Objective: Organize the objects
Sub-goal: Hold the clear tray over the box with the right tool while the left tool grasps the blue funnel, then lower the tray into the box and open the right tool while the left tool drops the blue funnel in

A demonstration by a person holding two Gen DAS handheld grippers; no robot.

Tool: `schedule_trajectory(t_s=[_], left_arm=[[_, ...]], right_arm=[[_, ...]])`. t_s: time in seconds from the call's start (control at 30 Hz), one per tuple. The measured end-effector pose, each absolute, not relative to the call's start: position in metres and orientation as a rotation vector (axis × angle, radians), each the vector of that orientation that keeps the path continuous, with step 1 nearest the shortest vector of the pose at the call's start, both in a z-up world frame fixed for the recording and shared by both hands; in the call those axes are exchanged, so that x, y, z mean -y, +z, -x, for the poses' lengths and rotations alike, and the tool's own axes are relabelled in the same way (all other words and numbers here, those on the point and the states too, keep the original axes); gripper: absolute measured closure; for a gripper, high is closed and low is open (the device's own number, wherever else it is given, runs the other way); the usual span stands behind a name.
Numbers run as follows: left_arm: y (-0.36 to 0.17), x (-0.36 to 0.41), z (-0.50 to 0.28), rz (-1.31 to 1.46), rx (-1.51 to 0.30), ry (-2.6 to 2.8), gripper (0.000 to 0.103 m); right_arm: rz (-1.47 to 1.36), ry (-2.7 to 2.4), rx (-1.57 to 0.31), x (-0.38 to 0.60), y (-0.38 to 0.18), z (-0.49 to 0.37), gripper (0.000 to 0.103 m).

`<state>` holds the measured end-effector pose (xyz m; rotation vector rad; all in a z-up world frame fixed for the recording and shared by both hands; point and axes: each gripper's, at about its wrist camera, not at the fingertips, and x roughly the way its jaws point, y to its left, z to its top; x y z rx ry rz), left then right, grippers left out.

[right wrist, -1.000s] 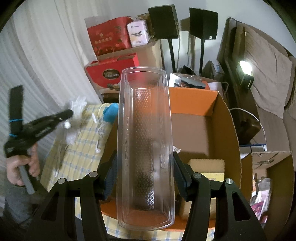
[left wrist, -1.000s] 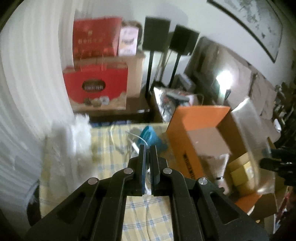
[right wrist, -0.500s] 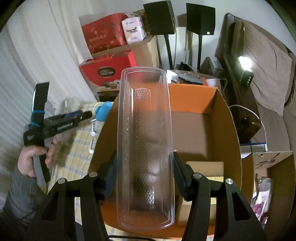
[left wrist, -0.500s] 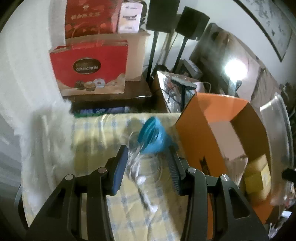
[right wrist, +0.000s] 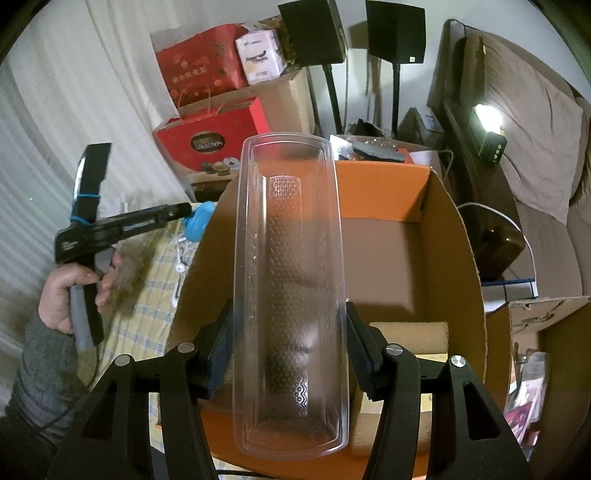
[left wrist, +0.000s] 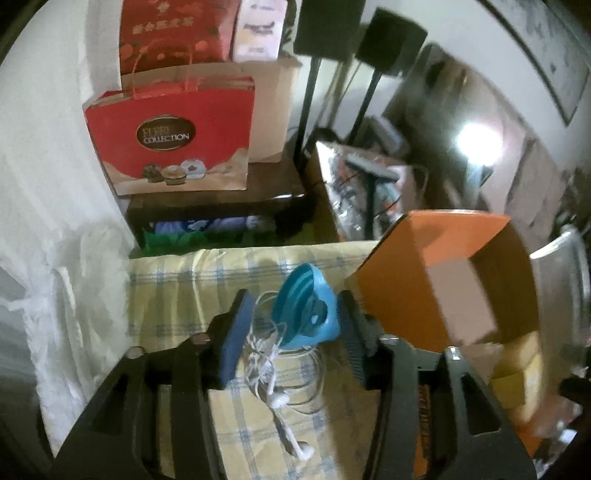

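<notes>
My right gripper (right wrist: pixel 290 350) is shut on a long clear plastic tray (right wrist: pixel 290 288), held lengthwise above the open orange cardboard box (right wrist: pixel 384 184). In the left wrist view my left gripper (left wrist: pixel 295 328) is open around a blue collapsible cup (left wrist: pixel 306 314) lying on its side on the yellow checked tablecloth (left wrist: pixel 177 295). Tangled white earphones (left wrist: pixel 273 365) lie just in front of the cup, between the fingers. The right wrist view shows the left gripper (right wrist: pixel 184 212) at the cup (right wrist: pixel 199 219), held by a hand (right wrist: pixel 70 291).
The orange box (left wrist: pixel 443 269) stands just right of the cup and holds a yellow carton (left wrist: pixel 517 369). White plastic wrap (left wrist: pixel 74 295) lies left on the cloth. Red gift bags (left wrist: pixel 173 140), cardboard boxes and two speakers on stands (right wrist: pixel 314 33) stand behind the table.
My left gripper has opened and moved forward and down until its fingers straddle the blue cup. The right gripper has kept the clear tray steady over the box.
</notes>
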<state>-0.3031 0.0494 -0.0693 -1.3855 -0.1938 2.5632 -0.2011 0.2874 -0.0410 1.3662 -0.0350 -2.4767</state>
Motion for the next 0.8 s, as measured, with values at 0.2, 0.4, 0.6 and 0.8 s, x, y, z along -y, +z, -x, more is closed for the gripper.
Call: schedule_trajectory(t_s=[0.2,0.4,0.6,0.8], left_arm=[[-0.075,-0.063,0.313,1.422,0.108,2.533,0.053],[-0.094,-0.08,0.321,1.492,0.059,2.486,0.084],[-0.072,-0.078,0.312,1.421,0.097,2.535,0.094],[-0.023,-0.084,0.288,1.267,0.114,2.569,0.094]], right_arm=[[-1.367,-2.47,0.036,-0.288,-0.043,0.201,0.046],[-1.391,-2.48,0.063,-0.295,-0.047,0.205,0.046],[-1.405,-2.505,0.104,-0.309,-0.047,0.206,0.046],[-1.408,-2.514,0.13,-0.316,-0.045,0.199,0.046]])
